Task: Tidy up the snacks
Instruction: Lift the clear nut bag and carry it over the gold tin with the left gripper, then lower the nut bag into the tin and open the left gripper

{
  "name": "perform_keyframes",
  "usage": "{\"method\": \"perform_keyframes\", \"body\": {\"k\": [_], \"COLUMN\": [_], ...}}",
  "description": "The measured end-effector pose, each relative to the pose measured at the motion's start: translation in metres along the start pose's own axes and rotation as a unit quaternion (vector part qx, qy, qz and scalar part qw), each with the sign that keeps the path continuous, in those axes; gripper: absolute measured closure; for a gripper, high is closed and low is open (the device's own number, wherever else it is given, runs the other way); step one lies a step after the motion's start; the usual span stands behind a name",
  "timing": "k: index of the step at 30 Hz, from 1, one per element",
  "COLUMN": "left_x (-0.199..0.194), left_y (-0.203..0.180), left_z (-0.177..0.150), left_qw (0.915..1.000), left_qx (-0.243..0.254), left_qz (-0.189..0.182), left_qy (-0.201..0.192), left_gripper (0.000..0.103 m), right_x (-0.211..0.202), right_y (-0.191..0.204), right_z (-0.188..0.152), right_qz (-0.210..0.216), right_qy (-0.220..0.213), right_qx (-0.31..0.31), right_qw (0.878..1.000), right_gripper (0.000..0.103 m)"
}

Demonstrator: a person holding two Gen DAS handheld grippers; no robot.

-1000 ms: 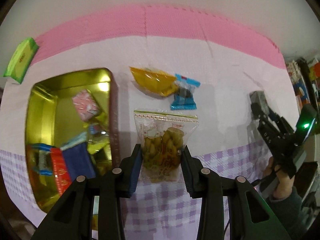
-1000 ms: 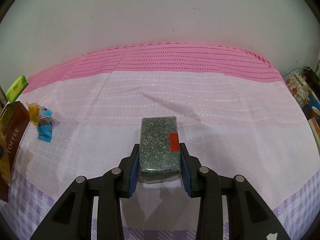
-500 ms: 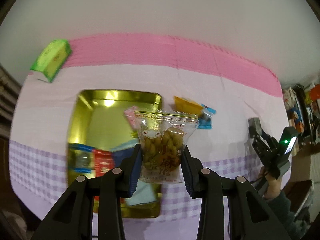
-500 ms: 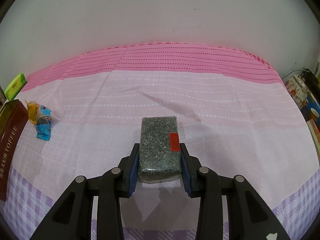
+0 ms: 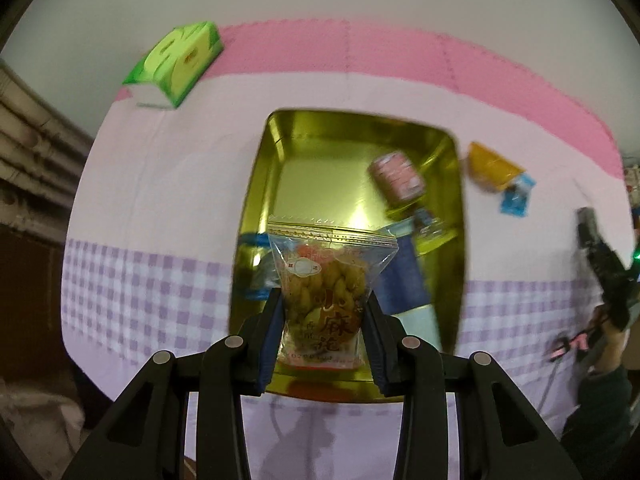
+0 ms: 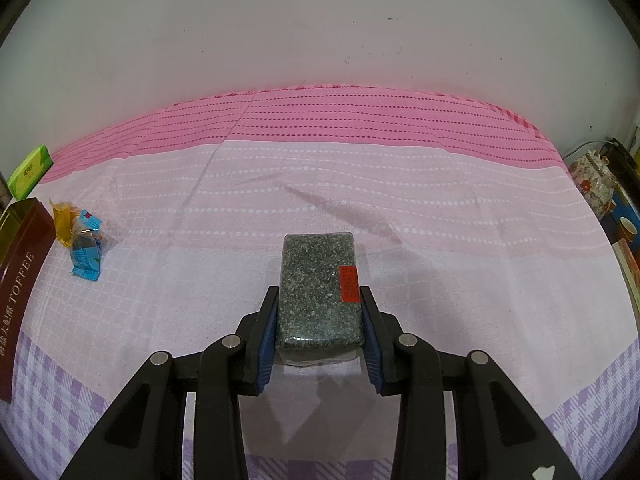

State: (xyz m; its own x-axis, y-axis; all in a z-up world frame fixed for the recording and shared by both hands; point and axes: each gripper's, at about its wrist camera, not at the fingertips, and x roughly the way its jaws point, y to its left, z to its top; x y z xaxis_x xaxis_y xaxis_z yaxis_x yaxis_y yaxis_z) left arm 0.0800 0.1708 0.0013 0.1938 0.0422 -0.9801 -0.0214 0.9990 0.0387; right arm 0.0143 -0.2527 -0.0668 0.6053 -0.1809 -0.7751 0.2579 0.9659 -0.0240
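Maroon tin (image 6: 18,280) reads "TOFFEE"; left tongs (image 5: 324,320) grip 麻花 packet (image 5: 326,280).

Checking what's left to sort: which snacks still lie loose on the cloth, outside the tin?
The yellow packet and the blue packet, touching each other just beside the tin. The others are inside the tin or held in fingers.

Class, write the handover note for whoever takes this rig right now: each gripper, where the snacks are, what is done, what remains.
Left gripper: shut on the clear twist-snack bag, held over the gold tin.
Right gripper: shut on the dark seed brick, above the cloth.
Done: several packets, including a pink one, lie in the tin.
Left: release the bag, bring the brick, then the yellow packet and blue packet beside the tin.
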Motion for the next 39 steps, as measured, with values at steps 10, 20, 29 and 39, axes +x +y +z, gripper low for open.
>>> {"method": "perform_keyframes", "body": {"k": [10, 20, 29, 39], "left_x": [0.042, 0.062, 0.067, 0.048], "left_y": [0.013, 0.015, 0.013, 0.01], "left_z": [-0.01, -0.015, -0.02, -0.028], "left_qw": [0.9986, 0.9979, 0.9983, 0.999], "left_qx": [0.011, 0.011, 0.018, 0.032], "left_qz": [0.035, 0.045, 0.044, 0.03], "left_qy": [0.037, 0.044, 0.035, 0.005], "left_gripper": [0.064, 0.064, 0.064, 0.063], "right_x": [0.0, 0.0, 0.001, 0.001], "right_y": [0.0, -0.002, -0.003, -0.003], "right_z": [0.0, 0.0, 0.001, 0.001], "right_qz": [0.0, -0.001, -0.002, -0.002], "right_qy": [0.0, 0.0, 0.0, 0.005], "right_qx": [-0.001, -0.002, -0.004, -0.006], "right_qw": [1.0, 1.0, 1.0, 1.0], "right_gripper": [0.069, 0.068, 0.068, 0.068]}}
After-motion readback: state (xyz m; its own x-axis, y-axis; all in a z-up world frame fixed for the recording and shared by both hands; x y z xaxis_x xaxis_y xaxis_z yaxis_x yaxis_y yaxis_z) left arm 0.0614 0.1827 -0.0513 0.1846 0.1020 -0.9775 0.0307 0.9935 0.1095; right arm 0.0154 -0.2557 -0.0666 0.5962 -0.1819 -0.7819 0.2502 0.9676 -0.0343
